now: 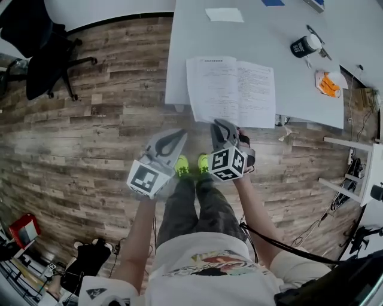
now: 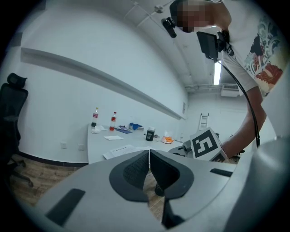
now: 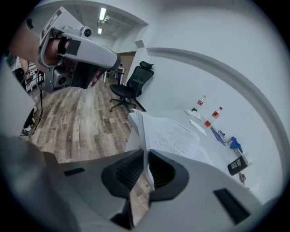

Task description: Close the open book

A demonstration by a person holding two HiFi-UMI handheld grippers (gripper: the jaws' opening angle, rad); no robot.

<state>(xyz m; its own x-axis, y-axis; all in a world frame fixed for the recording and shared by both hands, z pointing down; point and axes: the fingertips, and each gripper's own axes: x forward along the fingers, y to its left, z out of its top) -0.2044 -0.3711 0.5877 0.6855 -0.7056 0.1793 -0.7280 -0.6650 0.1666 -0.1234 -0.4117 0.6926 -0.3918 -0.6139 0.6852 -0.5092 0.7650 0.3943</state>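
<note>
The open book point(image 1: 230, 89) lies white-paged on the grey table point(image 1: 287, 77), its near edge jutting over the table's front edge. My right gripper point(image 1: 223, 125) is at that near edge, shut on a few pages of the book point(image 3: 170, 136), which stand up between its pads. My left gripper point(image 1: 177, 137) hangs over the wooden floor, left of the book and in front of the table, with its jaws shut on nothing point(image 2: 149, 156). From the left gripper view the book point(image 2: 120, 150) lies flat just beyond the fingertips.
A black cup point(image 1: 305, 45), an orange packet point(image 1: 328, 85) and a loose paper point(image 1: 224, 15) lie farther back on the table. Two bottles point(image 2: 95, 117) stand at its far end. An office chair point(image 1: 42, 51) is at the left, cables point(image 1: 341, 191) on the floor at the right.
</note>
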